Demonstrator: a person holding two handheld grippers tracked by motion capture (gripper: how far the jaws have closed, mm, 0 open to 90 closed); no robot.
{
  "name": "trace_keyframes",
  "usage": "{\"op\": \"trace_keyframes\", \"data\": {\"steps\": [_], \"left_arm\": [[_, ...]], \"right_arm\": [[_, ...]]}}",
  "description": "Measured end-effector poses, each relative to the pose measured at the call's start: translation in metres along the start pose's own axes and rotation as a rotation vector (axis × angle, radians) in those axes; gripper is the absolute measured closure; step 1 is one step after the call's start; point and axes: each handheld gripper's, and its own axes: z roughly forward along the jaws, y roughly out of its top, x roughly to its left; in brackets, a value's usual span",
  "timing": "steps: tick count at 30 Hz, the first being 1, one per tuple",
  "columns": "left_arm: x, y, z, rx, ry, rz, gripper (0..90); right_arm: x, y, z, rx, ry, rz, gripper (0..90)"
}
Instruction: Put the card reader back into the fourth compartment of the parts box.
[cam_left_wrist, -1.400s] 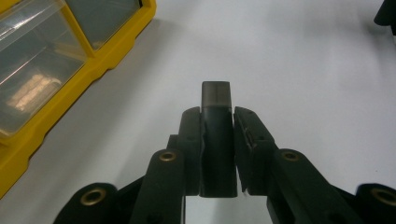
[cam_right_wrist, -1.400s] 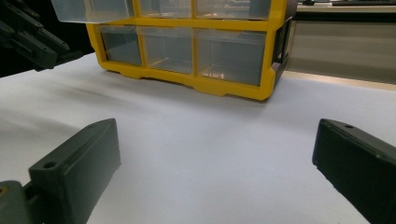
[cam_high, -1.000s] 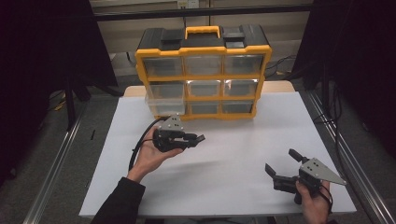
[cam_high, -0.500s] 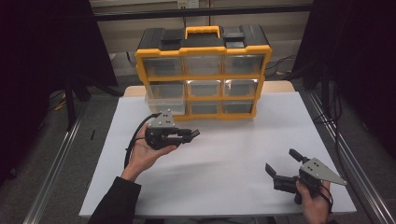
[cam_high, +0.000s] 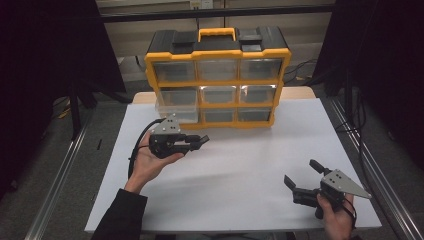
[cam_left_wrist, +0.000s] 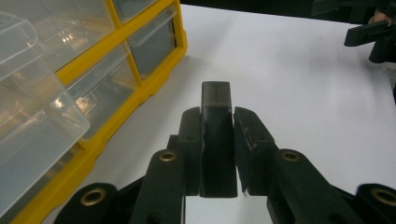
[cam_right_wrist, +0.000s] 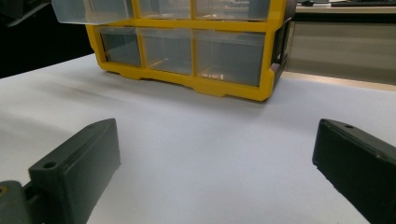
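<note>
Since the left gripper, jaws clamped on a small dark block, has drifted up toward the pulled-out drawer of the yellow organizer, drop-off looks imminent (right gripper idle, jaws wide).

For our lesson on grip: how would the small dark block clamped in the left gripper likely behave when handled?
The dark block looks rigid: its edges stay straight between the left gripper fingers. Flat sides suggest it won't roll. Its smooth faces might slip if the grip loosens.
</note>
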Motion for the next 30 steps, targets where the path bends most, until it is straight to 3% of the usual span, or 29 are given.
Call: {"op": "trace_keyframes", "data": {"steps": [9,14,30], "left_arm": [[0.002,0.003,-0.010,-0.025,0.016,-0.015,73.7],[0.002,0.006,-0.013,-0.020,0.026,-0.003,73.7],[0.012,0.019,-0.046,-0.039,0.088,0.006,73.7]], "right_arm": [[0.000,0.000,0.000,-0.001,0.000,0.000,0.4],[0.000,0.000,0.000,-0.001,-0.002,-0.001,0.4],[-0.001,0.000,0.000,-0.003,-0.009,0.000,0.4]]}}
